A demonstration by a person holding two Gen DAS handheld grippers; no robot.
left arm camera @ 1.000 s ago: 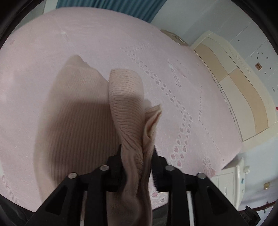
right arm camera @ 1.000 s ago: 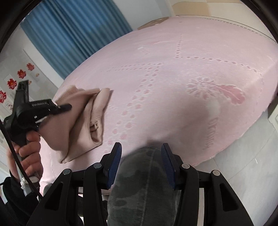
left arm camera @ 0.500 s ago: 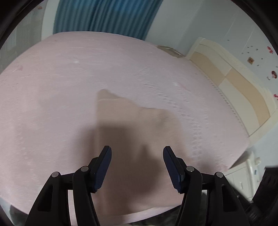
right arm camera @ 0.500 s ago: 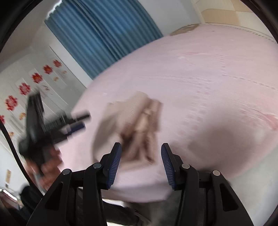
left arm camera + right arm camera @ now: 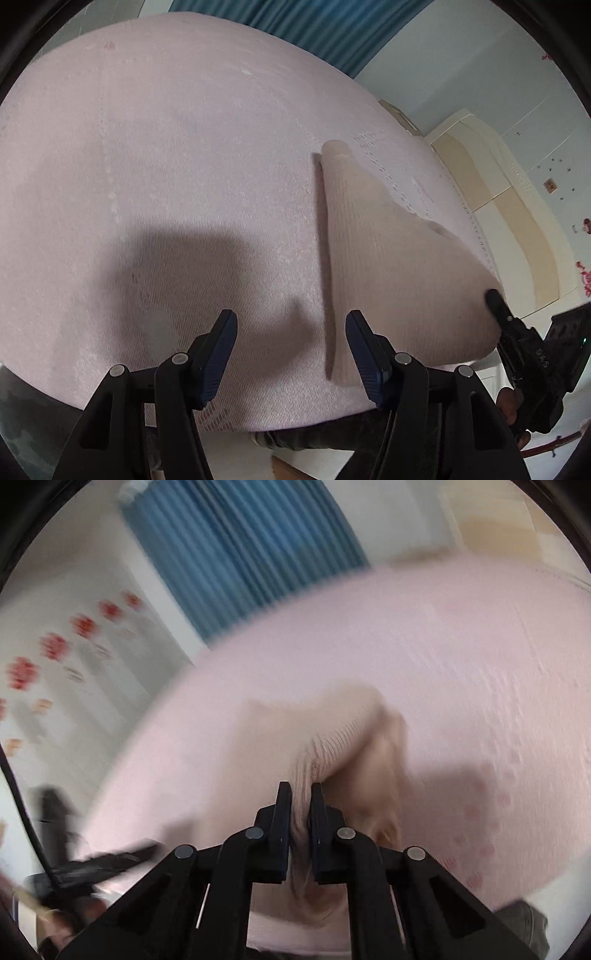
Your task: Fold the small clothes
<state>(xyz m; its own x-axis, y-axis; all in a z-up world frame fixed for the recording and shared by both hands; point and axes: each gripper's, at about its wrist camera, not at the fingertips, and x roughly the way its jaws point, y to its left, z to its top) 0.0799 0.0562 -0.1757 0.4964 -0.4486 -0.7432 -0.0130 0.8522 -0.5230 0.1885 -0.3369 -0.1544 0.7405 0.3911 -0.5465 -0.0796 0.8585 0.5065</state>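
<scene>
1. Garment: the beige ribbed knit garment (image 5: 388, 266) lies on the pink bedspread (image 5: 166, 166), near the bed's front edge. In your left wrist view it sits to the right of your left gripper, narrow at its far end and broad toward you. A shallow dimple shows on its upper surface.

2. Your right gripper (image 5: 300, 794): jaws closed down to a narrow gap, with a bunched fold of the knit pinched between the pads. The ribbed fabric rises in a ridge just ahead of the fingertips, and more cloth hangs below the jaws. In the left wrist view its black tip meets the garment's right edge (image 5: 495, 299).

3. Your left gripper (image 5: 291, 339): jaws stand apart at a middling width, with only bedspread and shadow between them. The pads press on nothing. The right-hand finger (image 5: 365, 354) overlaps the garment's near left corner in the picture; whether it touches the cloth, you cannot tell from this view.

4. Bedspread: pink, with a woven dotted pattern running across it. Gripper shadows fall on it to the left of the garment.

5. Surroundings: a blue curtain (image 5: 251, 550) hangs behind the bed. A cream and tan headboard (image 5: 509, 221) stands to the right in the left wrist view. Red flower stickers (image 5: 55, 646) mark the wall at left in the right wrist view, which is heavily blurred.
</scene>
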